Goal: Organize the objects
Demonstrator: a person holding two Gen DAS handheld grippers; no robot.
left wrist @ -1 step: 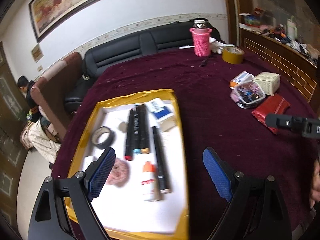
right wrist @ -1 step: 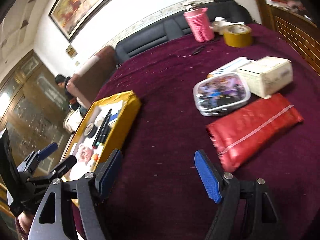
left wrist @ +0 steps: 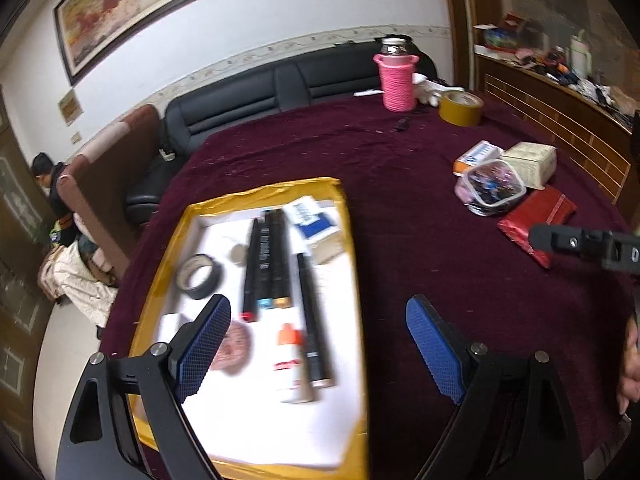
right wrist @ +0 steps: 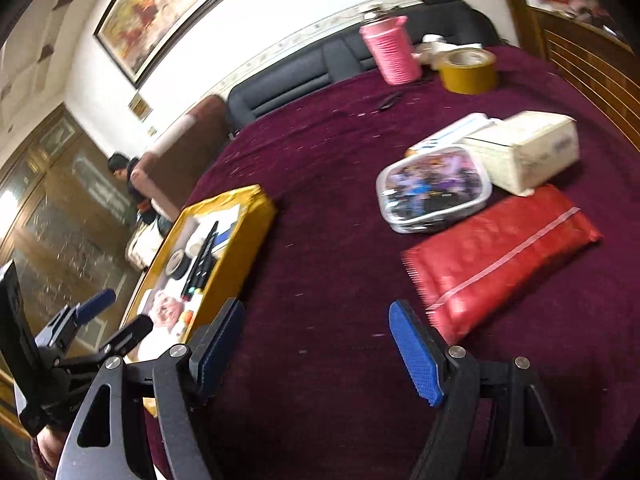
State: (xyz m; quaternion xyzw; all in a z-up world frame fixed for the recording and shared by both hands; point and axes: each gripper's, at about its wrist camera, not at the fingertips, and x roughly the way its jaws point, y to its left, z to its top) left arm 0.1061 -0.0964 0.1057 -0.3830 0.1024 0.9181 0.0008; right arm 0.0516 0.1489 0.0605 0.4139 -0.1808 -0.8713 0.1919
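Note:
A yellow-rimmed tray [left wrist: 352,248] with a white floor lies on the maroon table. In it are three markers [left wrist: 264,260], a black pen [left wrist: 314,316], a white bottle with orange cap [left wrist: 292,364], a black tape roll [left wrist: 199,276], a pink round thing [left wrist: 236,346] and a blue-white box [left wrist: 316,222]. My left gripper [left wrist: 320,348] is open and empty above the tray's near end. My right gripper [right wrist: 316,348] is open and empty above bare cloth, between the tray [right wrist: 240,240] and a red pouch [right wrist: 500,252]. The left gripper [right wrist: 108,316] also shows in the right wrist view.
A clear lidded container [right wrist: 434,188], a cream box [right wrist: 528,152] and a white-orange box [right wrist: 448,132] sit beside the red pouch. A pink-sleeved jar [right wrist: 390,50] and a brown tape roll [right wrist: 468,70] stand at the far edge. A black sofa [left wrist: 256,96] is behind the table.

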